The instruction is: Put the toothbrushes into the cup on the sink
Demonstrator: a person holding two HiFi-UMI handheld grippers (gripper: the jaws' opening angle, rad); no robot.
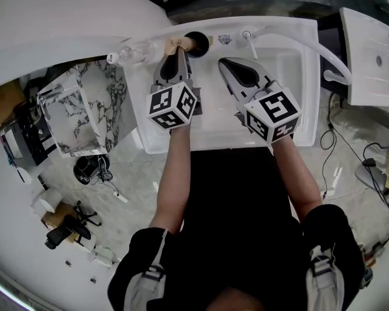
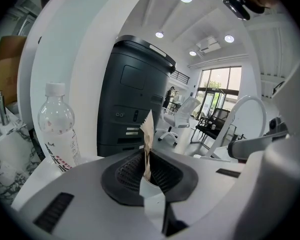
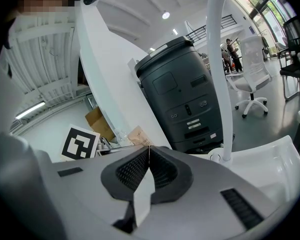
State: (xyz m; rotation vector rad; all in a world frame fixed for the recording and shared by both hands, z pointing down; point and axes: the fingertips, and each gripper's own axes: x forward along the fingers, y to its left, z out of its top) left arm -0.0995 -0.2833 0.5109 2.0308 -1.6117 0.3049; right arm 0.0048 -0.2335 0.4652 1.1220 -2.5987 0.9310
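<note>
A dark cup (image 1: 196, 41) stands on the back rim of the white sink (image 1: 292, 83). My left gripper (image 1: 179, 49) is just left of the cup, shut on a thin tan paper pack (image 2: 147, 134) that looks like a wrapped toothbrush. The pack's end (image 1: 174, 43) sticks out beside the cup's mouth. My right gripper (image 1: 224, 62) hovers over the basin to the right of the cup, its jaws shut with nothing between them. The same tan pack (image 3: 139, 135) shows past the right gripper's jaws, with the left gripper's marker cube (image 3: 80, 143) beside it.
A clear water bottle (image 1: 133, 52) lies at the sink's back left corner and stands close on the left (image 2: 57, 129). A white faucet (image 1: 249, 43) rises behind the basin, with a white hose (image 1: 325, 56) to the right. A marble-patterned cabinet (image 1: 84, 109) sits left of the sink.
</note>
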